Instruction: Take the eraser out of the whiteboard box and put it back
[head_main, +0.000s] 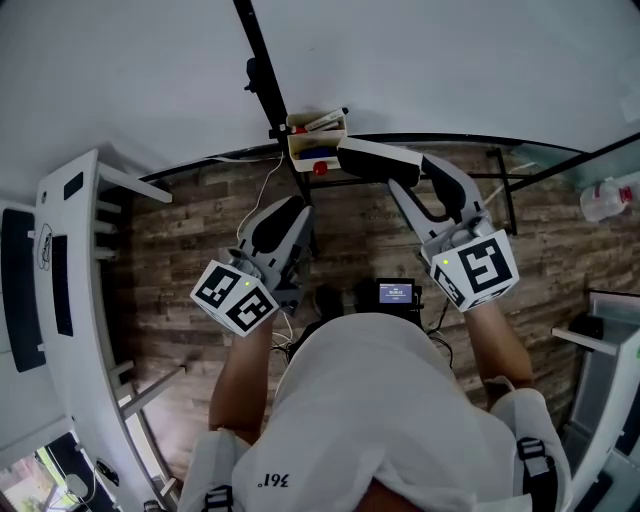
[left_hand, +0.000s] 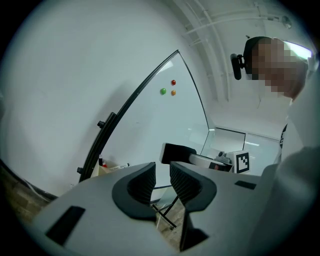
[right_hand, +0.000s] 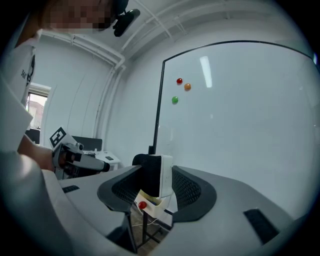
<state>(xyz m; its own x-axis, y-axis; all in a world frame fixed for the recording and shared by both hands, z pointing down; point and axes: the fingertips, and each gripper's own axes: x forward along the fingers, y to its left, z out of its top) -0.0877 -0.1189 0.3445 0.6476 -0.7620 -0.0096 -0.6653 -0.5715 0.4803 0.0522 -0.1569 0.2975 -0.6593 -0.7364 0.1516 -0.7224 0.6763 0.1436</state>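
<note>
Right gripper (right_hand: 159, 184) is clamped on the eraser (right_hand: 150, 170), which is positioned just beside the whiteboard box (head_main: 298, 145), outside it. Left gripper (left_hand: 162, 178) is released, jaws slightly apart, nothing gripped.

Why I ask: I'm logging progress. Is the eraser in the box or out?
Out. The right gripper clamps the eraser between its jaws, in the air beside the box.

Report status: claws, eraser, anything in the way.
Right claw shut on eraser, clear of whiteboard box. Left claw empty, slightly open. Nothing seen blocking box.
</note>
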